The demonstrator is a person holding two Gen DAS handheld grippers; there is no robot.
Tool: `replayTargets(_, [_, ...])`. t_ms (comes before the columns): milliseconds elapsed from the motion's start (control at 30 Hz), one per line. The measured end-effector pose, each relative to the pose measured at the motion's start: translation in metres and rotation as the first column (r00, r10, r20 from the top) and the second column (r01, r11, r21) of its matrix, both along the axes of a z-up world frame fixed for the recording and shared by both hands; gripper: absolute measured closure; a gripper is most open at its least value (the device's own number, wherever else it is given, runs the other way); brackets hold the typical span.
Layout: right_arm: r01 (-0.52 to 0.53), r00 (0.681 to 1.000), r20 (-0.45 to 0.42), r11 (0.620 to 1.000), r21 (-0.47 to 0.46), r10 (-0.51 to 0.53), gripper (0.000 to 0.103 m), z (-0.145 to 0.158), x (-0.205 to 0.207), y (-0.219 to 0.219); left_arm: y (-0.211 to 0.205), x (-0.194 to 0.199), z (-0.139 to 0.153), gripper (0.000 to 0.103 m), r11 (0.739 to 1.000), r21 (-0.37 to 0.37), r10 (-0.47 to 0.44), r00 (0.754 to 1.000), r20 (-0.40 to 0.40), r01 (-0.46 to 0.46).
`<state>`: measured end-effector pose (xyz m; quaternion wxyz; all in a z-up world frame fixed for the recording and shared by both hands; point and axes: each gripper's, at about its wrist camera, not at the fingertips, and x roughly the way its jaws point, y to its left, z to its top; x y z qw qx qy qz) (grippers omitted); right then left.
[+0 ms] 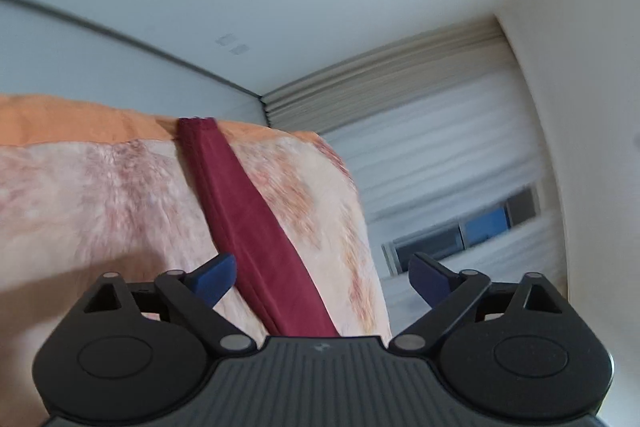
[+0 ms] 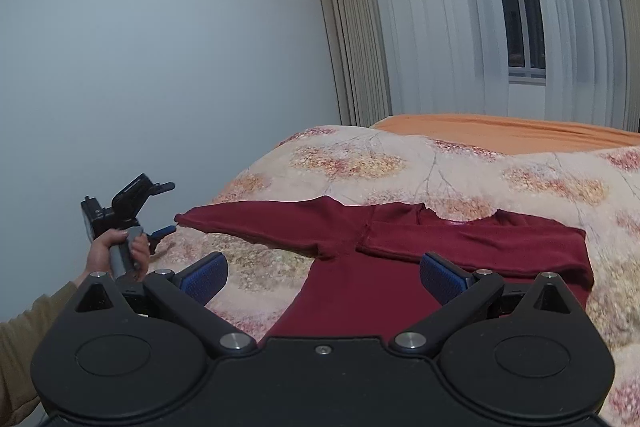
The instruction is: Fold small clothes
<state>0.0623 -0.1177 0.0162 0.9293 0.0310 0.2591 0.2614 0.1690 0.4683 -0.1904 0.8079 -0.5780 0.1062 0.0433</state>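
A dark red long-sleeved top [image 2: 360, 267] lies on a floral bedspread [image 2: 360, 155]. Its left sleeve [image 2: 248, 223] is stretched out to the left; the right sleeve [image 2: 480, 239] is folded across the chest. My right gripper [image 2: 322, 277] is open and empty, just above the top's body. My left gripper [image 1: 322, 277] is open and empty at the bed's left edge, with the stretched sleeve [image 1: 248, 219] running away from between its fingers. It also shows in the right wrist view [image 2: 162, 211], at the sleeve's cuff end and apart from it.
An orange sheet [image 2: 500, 131] covers the far part of the bed. A white wall [image 2: 160, 47] is on the left. Curtains [image 2: 420, 19] and a window [image 2: 520, 7] are behind the bed. The bed's edge drops off at the left.
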Motion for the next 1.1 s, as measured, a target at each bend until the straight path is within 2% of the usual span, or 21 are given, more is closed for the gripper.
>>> replayTargets(100, [-0.011,1.0,-0.012,1.0,-0.012,0.011,0.001,-0.005,0.018,0.016,0.012,0.03,-0.022,0.027,0.999,0.005,0.039,0.992,-0.12,-0.038])
replayTargets(200, [-0.036,0.999,-0.03,0.999,-0.012,0.035,0.001,-0.011,0.036,0.033,0.016,0.051,-0.036,0.031,0.999,0.005,0.042,0.983,-0.179,-0.042])
replayTargets(333, [-0.077,0.996,-0.044,0.997,-0.006,0.077,0.001,-0.013,0.061,0.061,0.014,0.073,-0.043,0.032,0.998,-0.005,0.063,0.978,-0.2,-0.065])
replayTargets(400, [-0.123,0.992,-0.031,0.992,0.003,0.123,0.001,-0.008,0.072,0.076,0.012,0.083,-0.045,0.036,0.997,-0.013,0.076,0.977,-0.2,-0.08])
replayTargets(433, [-0.147,0.989,-0.026,0.989,0.005,0.147,0.001,-0.004,0.077,0.082,0.009,0.089,-0.046,0.046,0.997,-0.011,0.075,0.977,-0.197,-0.079])
replayTargets(467, [-0.166,0.986,-0.02,0.986,0.002,0.166,0.001,0.0,0.083,0.088,0.008,0.094,-0.045,0.069,0.997,-0.008,0.074,0.977,-0.199,-0.077])
replayTargets(500, [-0.181,0.983,-0.011,0.983,-0.005,0.181,0.001,0.004,0.089,0.093,0.006,0.096,-0.046,0.083,0.998,-0.007,0.065,0.978,-0.2,-0.068])
replayTargets(533, [-0.187,0.982,-0.001,0.982,-0.01,0.187,0.001,0.007,0.095,0.096,0.002,0.098,-0.044,0.093,0.998,0.009,0.062,0.979,-0.194,-0.061])
replayTargets(600, [-0.186,0.983,0.008,0.983,0.006,0.186,0.001,0.013,0.109,0.096,-0.013,0.094,-0.035,0.093,0.994,0.099,0.065,0.985,-0.162,-0.049])
replayTargets(667, [-0.168,0.985,-0.02,0.984,0.054,0.169,0.001,0.013,0.125,0.089,-0.028,0.095,-0.021,0.092,0.978,0.208,0.043,0.99,-0.137,-0.014])
replayTargets(733, [-0.13,0.989,-0.061,0.987,0.097,0.136,0.001,0.009,0.14,0.078,-0.049,0.1,-0.006,0.093,0.943,0.332,0.018,0.993,-0.118,0.022])
replayTargets(800, [-0.087,0.99,-0.097,0.99,0.115,0.098,0.001,0.003,0.151,0.066,-0.072,0.105,0.012,0.093,0.884,0.464,-0.005,0.994,-0.113,0.057])
replayTargets(867, [-0.05,0.991,-0.118,0.99,0.131,0.065,0.001,-0.003,0.157,0.052,-0.099,0.109,0.031,0.092,0.803,0.59,-0.032,0.994,-0.104,0.088])
replayTargets(933, [-0.02,0.989,-0.142,0.988,0.156,0.042,0.001,-0.007,0.162,0.035,-0.131,0.111,0.051,0.092,0.711,0.689,-0.087,0.99,-0.11,0.138])
replayTargets(967, [-0.002,0.987,-0.16,0.986,0.166,0.029,0.001,-0.009,0.165,0.027,-0.148,0.11,0.058,0.092,0.669,0.727,-0.111,0.988,-0.111,0.157])
replayTargets(1067, [0.029,0.977,-0.211,0.983,0.179,0.01,0.001,-0.017,0.177,0.009,-0.199,0.097,0.067,0.092,0.567,0.804,-0.149,0.982,-0.117,0.182])
replayTargets(1100, [0.041,0.973,-0.23,0.983,0.176,0.001,0.001,-0.02,0.181,0.005,-0.217,0.09,0.066,0.092,0.522,0.833,-0.152,0.981,-0.122,0.184])
